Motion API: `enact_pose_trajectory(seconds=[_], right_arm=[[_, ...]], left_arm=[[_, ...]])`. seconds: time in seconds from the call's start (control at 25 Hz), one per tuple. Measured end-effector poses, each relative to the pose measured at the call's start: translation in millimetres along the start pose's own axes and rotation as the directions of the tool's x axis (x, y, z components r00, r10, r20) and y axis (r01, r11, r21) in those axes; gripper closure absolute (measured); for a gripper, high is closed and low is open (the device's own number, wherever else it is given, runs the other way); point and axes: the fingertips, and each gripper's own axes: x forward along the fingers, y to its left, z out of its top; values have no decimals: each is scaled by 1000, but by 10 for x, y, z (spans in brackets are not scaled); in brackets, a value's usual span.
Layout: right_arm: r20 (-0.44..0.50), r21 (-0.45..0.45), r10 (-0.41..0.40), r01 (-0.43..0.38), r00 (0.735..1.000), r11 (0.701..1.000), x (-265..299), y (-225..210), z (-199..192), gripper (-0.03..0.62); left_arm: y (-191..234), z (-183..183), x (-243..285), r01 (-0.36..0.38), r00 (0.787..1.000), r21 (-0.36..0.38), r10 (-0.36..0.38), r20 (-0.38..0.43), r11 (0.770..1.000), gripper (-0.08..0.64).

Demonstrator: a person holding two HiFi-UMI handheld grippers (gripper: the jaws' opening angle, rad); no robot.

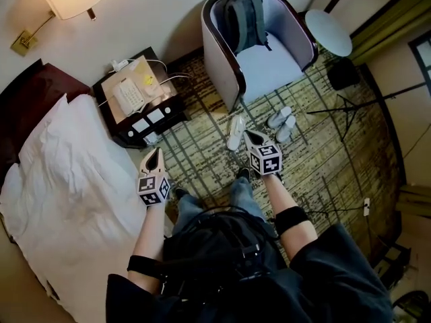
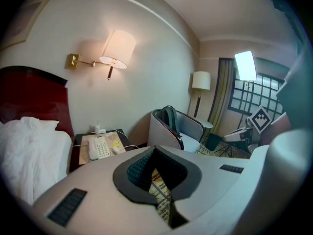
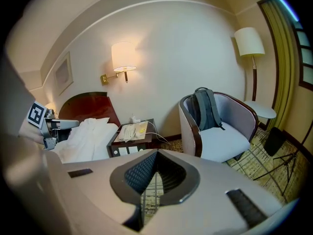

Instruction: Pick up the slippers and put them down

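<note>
On the carpet (image 1: 202,147) before one armchair (image 1: 222,59) holding one backpack (image 1: 244,20) lie three white slippers (image 1: 236,132), one alone, two side by side. One nightstand (image 1: 138,99) stands to their left. Left gripper (image 1: 156,155) and right gripper (image 1: 253,138) hang clenched, empty.

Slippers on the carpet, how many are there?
3: a lone slipper off the armchair's front corner; two slippers side by side before its seat. More may be hidden.

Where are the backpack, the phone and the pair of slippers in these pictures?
Backpack (image 1: 244,20): head view, middle of its back.
Phone (image 1: 128,95): head view, its keypad.
Slipper pair (image 1: 279,118): head view, middle of the left slipper.
</note>
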Motion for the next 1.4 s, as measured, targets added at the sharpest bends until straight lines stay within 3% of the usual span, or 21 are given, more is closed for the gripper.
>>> enact_pose_trajectory(seconds=[0.32,0.52,0.76,0.92,1.04,1.16,1.28,1.4], right_arm=[[-25,76,-37,39,999,996,-58,-179,-182,561],[-64,139,-85,93,994,986,-51,-418,-506,555],[-131,271,-49,83,990,959,277,-711,-1216,382],[-147,371,-10,65,989,926,711,-1002,-1743,295],[-157,423,8,61,987,904,1101,-1244,-2239,291],[-178,438,23,58,984,897,1538,-1520,-2757,291],[-209,442,29,68,977,894,2017,-1802,-3338,224],[-226,467,32,79,974,881,2491,-2091,-3913,209]], left_arm=[[-212,-20,272,75,997,23,-74,-36,997,557],[-572,-74,560,182,980,77,-175,-89,980,557],[-1122,-391,1084,329,936,160,-299,-184,931,557],[-1409,-873,1604,387,909,169,-344,-236,906,557],[-1572,-1367,2027,416,890,170,-363,-276,893,557],[-1695,-1851,2459,422,884,168,-364,-295,891,557],[-1770,-2349,2930,428,879,155,-371,-300,890,557],[-1822,-2937,3441,439,872,150,-380,-309,886,557]])
